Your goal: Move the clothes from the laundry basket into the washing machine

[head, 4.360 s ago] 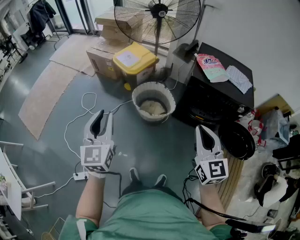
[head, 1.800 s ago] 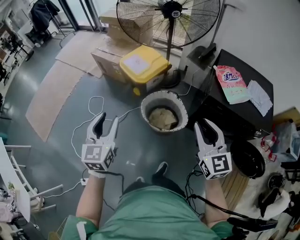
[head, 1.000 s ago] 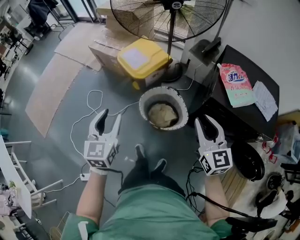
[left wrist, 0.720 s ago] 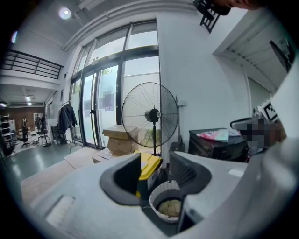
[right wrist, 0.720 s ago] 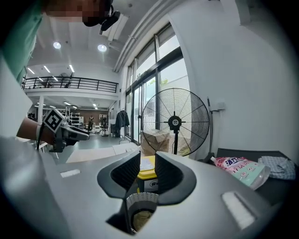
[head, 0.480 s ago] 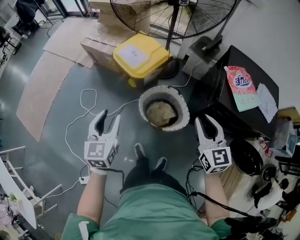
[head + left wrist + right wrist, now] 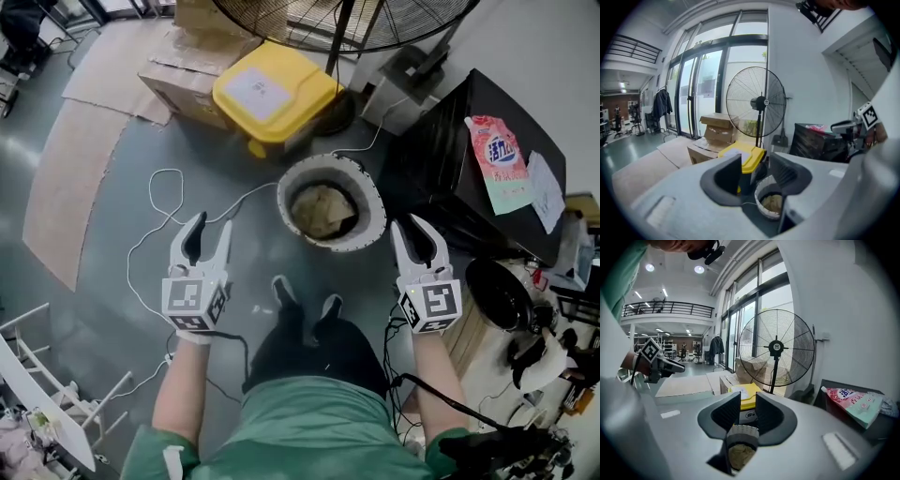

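Observation:
A round white laundry basket [image 7: 375,202] stands on the grey floor with beige clothes [image 7: 322,208] lying in it. My left gripper [image 7: 207,228] hovers to the basket's left, open and empty. My right gripper [image 7: 416,231] hovers to its right, beside the black washing machine [image 7: 450,178], jaws a little apart with nothing between them. The left gripper view looks past the left gripper [image 7: 754,171] to the basket [image 7: 764,190] below. In the right gripper view the right gripper [image 7: 748,411] frames the basket [image 7: 740,431] and its clothes [image 7: 739,454].
Behind the basket are a yellow-lidded bin [image 7: 272,94], cardboard boxes [image 7: 178,80] and a standing fan [image 7: 328,52]. A white cable [image 7: 155,192] loops over the floor on the left. A detergent pouch [image 7: 497,150] lies on the machine. The person's feet [image 7: 305,300] stand just short of the basket.
The view has slid forward and down: the fan has run off the top edge and the basket now sits nearer, between both grippers. Neither gripper's jaws have changed.

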Action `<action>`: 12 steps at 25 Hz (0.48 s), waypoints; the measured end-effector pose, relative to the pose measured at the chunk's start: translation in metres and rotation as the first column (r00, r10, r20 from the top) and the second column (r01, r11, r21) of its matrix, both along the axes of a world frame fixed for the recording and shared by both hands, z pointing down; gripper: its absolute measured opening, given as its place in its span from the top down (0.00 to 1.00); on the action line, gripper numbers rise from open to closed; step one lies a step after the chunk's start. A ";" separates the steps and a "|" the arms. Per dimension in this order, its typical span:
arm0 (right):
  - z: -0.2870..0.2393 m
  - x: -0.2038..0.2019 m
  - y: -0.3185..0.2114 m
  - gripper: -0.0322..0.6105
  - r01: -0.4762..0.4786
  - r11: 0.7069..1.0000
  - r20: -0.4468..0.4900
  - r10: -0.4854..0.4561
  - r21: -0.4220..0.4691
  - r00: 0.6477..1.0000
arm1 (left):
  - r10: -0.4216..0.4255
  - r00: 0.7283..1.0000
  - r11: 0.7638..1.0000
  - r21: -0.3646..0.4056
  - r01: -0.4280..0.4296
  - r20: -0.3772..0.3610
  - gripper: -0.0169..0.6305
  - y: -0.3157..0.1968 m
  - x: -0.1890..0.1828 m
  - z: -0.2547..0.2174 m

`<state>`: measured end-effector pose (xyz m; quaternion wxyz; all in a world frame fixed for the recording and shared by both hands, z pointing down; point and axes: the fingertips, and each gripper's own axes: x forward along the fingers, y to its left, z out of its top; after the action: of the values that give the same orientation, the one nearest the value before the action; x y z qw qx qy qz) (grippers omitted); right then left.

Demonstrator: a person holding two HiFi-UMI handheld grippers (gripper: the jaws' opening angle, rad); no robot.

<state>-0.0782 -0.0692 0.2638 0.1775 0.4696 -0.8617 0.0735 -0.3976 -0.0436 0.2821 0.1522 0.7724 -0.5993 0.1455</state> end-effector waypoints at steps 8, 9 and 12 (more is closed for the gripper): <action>0.084 0.006 -0.030 0.80 0.051 0.994 0.011 -0.050 -0.097 0.999 | -0.039 0.999 0.999 -0.030 0.040 0.027 0.69 -0.035 0.010 0.042; 0.096 0.006 -0.035 0.80 0.062 0.992 0.016 -0.060 -0.114 0.998 | -0.042 0.999 0.998 -0.040 0.043 0.031 0.69 -0.037 0.015 0.048; 0.130 0.008 -0.049 0.80 0.094 0.985 0.029 -0.091 -0.147 0.995 | -0.028 0.998 0.997 -0.066 0.031 0.048 0.70 -0.045 0.035 0.070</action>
<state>-0.0698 -0.1186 0.3936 0.2057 0.4138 -0.8767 0.1340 -0.3623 -0.0890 0.3523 0.1659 0.7542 -0.6089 0.1812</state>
